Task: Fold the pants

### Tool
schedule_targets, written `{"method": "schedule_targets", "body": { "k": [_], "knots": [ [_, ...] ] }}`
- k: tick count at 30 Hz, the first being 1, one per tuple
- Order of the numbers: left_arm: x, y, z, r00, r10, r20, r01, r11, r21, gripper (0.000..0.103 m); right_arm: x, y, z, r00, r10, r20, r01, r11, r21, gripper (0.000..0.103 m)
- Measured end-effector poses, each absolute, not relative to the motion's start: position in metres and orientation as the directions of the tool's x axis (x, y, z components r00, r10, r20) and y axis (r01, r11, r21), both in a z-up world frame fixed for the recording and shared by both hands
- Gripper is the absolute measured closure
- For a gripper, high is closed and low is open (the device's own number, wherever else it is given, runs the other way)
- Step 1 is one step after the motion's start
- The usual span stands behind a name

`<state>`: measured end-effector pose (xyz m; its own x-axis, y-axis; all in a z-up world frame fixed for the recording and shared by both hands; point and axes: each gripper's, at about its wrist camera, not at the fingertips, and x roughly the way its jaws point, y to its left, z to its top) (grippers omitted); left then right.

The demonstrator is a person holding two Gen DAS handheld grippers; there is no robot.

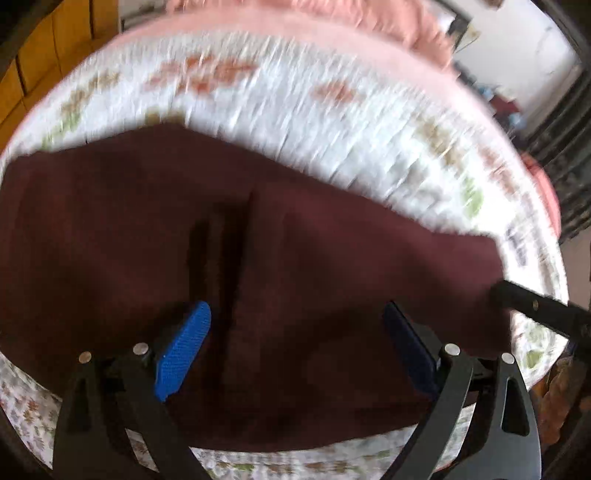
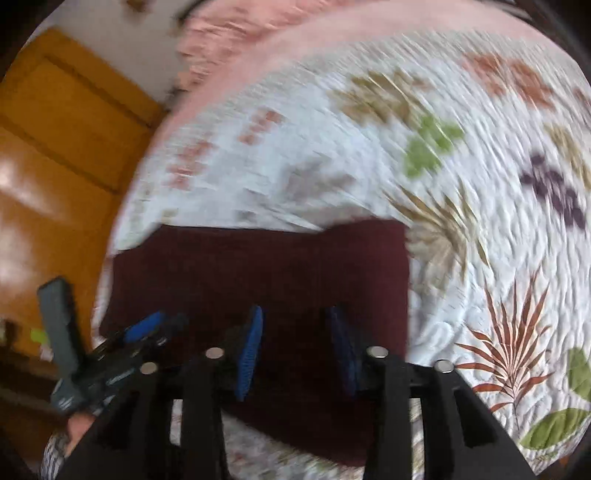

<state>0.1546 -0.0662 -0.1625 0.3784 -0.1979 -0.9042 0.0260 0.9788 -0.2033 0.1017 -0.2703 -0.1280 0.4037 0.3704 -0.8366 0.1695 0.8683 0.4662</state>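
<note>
White quilted bedding [image 2: 332, 173] printed with leaves and flowers covered the bed, and a pink blanket [image 1: 332, 26] lay bunched beyond it. On the quilt lay the pants [image 1: 258, 258], a dark maroon cloth, flat and already doubled into a compact rectangle with straight edges. A dark crease ran down the cloth near its middle in the left wrist view.

The left claw [image 1: 295, 350] hovered over the near part of the pants, released, its blue pads [image 1: 181, 350] spread wide with only cloth seen between them. The right claw [image 2: 295, 350] also stood released above the near edge of the pants, its pads apart and gripping nothing.

Only the right wrist view showed the far right corner of the pants squared against the quilt, a yellow-orange wooden door [image 2: 62, 155] left of the bed, and the other claw to the left of the pants. Both views were blurred.
</note>
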Motion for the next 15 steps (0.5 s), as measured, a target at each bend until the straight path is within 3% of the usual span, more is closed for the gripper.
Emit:
{"method": "schedule_targets", "body": {
  "k": [4, 6, 8, 15],
  "knots": [
    [0.151, -0.058, -0.170, 0.397, -0.197, -0.896, 0.037, 0.979, -0.199, 0.009, 0.102, -0.281, -0.140, 0.403, 0.405, -0.821, 0.197, 0.837, 0.510, 0.080],
    [0.146, -0.054, -0.161, 0.407, -0.201, -0.891, 0.024, 0.978, -0.210, 0.009, 0.095, -0.284, -0.126, 0.432, 0.413, -0.802, 0.188, 0.828, 0.528, 0.076],
    [0.141, -0.043, -0.148, 0.429, -0.213, -0.878, 0.013, 0.973, -0.230, 0.009, 0.085, -0.282, -0.109, 0.463, 0.396, -0.793, 0.169, 0.839, 0.517, 0.061],
    [0.112, 0.048, -0.123, 0.420, -0.256, -0.871, -0.175, 0.919, -0.354, 0.009, 0.063, -0.226, -0.079, 0.462, 0.477, -0.748, 0.023, 0.836, 0.548, 0.058]
  ]
}}
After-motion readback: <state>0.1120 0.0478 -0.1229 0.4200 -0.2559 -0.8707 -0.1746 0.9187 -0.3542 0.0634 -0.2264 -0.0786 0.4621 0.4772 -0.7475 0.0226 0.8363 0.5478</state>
